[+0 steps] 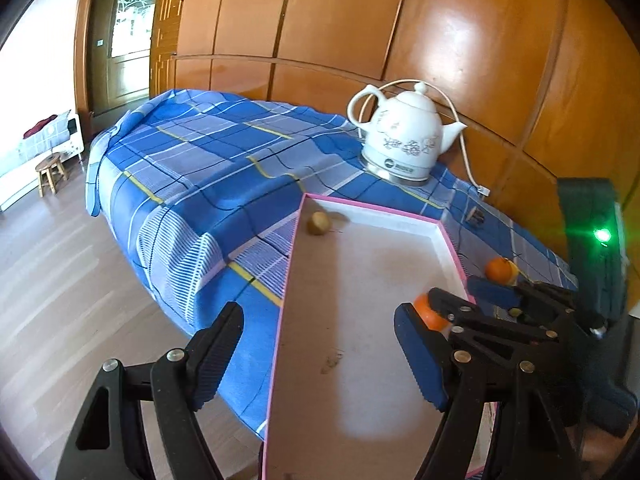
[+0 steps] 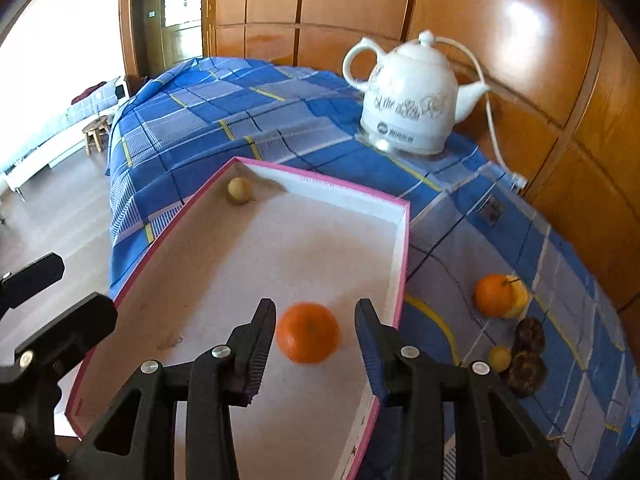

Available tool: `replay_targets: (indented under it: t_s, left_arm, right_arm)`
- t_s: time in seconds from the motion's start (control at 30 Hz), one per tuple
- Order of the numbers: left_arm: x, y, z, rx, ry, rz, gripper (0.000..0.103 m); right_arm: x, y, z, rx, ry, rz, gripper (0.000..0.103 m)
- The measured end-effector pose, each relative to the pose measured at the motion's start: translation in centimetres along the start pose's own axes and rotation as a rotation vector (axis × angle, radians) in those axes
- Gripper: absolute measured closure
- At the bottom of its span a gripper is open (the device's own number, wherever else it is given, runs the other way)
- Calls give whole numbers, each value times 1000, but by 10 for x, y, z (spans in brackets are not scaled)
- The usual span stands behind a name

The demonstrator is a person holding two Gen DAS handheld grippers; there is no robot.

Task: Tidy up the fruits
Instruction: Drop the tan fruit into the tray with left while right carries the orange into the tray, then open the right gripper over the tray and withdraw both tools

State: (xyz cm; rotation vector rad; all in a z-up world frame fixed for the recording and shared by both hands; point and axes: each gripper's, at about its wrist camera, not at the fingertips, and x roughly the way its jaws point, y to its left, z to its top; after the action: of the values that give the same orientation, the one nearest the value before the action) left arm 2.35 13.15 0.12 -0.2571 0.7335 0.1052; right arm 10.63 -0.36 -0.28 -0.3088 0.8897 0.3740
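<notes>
A shallow white tray with a pink rim [image 2: 402, 248] lies on the blue checked cloth. In the right wrist view an orange [image 2: 308, 332] rests on the tray floor between the fingers of my right gripper [image 2: 316, 340]. A gap shows on the orange's right side, so the gripper is open. A small tan fruit [image 2: 239, 191] sits in the tray's far corner. My left gripper [image 1: 320, 356] hovers open over the tray's near left rim [image 1: 288, 280] with nothing between its fingers. The same orange [image 1: 426, 314] peeks out behind the right gripper's finger.
On the cloth right of the tray lie another orange [image 2: 494, 294], a yellow fruit [image 2: 522, 300] behind it, two dark brown fruits [image 2: 529, 334] and a small yellow-green one [image 2: 500, 358]. A white kettle [image 2: 412, 108] with a cord stands behind the tray. The table drops to the floor on the left.
</notes>
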Motion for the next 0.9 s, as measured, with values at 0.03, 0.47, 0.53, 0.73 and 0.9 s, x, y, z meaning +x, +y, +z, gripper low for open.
replay_targets:
  t_s: [0.03,0.47,0.53,0.73,0.9]
  left_arm:
    - [0,1,0,-2,1,3,25]
    - [1,-6,-3,18,14,-10,25]
    - [1,-8,-4,26,16,-13,25]
    - [1,-14,-7,42,25,-24,25]
    - [0,-19,-8,57,27,-30,25]
  right_arm:
    - [-3,1,-1,-6,-14,-14,61]
    - [-41,-15,-6,65,-124,-127,61]
    - [-45,-21,-7,90,-130,-142,61]
    - [-53,-36,-10,144,-138,-163,61]
    - [-59,-40,-11,153,-152,-167,61]
